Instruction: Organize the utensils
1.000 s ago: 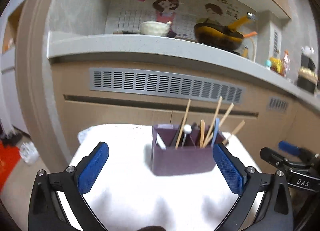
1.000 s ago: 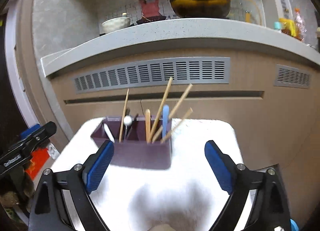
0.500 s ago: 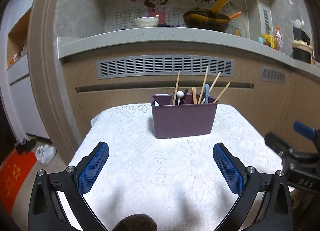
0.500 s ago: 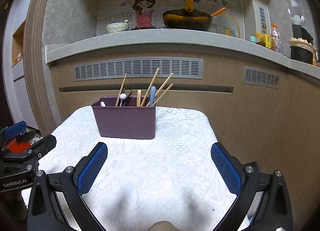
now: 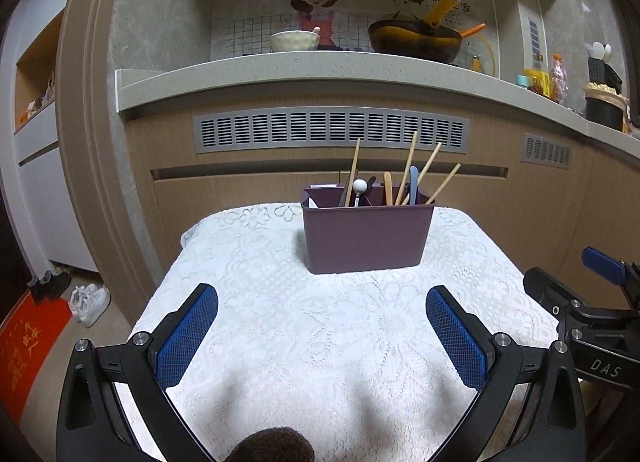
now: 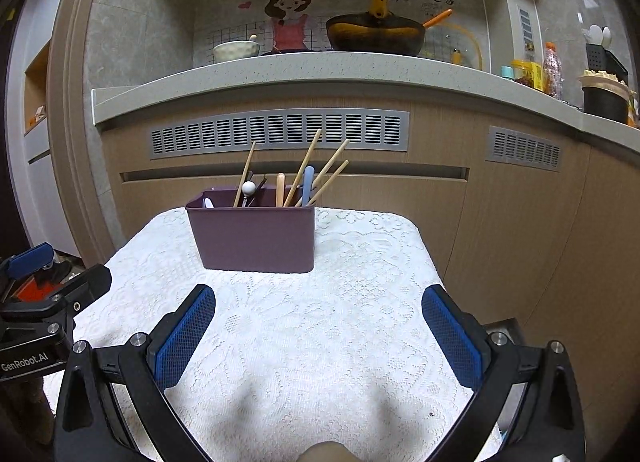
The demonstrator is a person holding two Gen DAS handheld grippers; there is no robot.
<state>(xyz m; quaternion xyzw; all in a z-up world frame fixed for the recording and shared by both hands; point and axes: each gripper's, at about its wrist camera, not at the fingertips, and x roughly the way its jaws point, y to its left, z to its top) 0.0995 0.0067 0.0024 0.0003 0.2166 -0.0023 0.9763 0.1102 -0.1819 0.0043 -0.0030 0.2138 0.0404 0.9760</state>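
Note:
A purple utensil holder (image 5: 366, 240) stands upright at the far side of a small table with a white lace cloth (image 5: 320, 334); it also shows in the right wrist view (image 6: 256, 238). Wooden chopsticks (image 5: 408, 171), a blue-handled utensil (image 5: 413, 183), a white ball-topped utensil (image 5: 359, 186) and others stand in it. My left gripper (image 5: 322, 336) is open and empty, over the near part of the cloth. My right gripper (image 6: 318, 334) is open and empty, also well short of the holder. Each gripper shows at the edge of the other's view (image 5: 592, 322) (image 6: 40, 302).
Behind the table is a wooden kitchen counter front with grey vents (image 5: 332, 129). On the counter are a bowl (image 5: 294, 39), a dark pan (image 5: 414, 39) and bottles (image 5: 556, 75). White shoes (image 5: 90, 300) and a red mat (image 5: 24, 346) lie on the floor at left.
Both grippers have drawn back from the holder and risen; the holder now sits farther away and looks smaller. Both stay open and empty.

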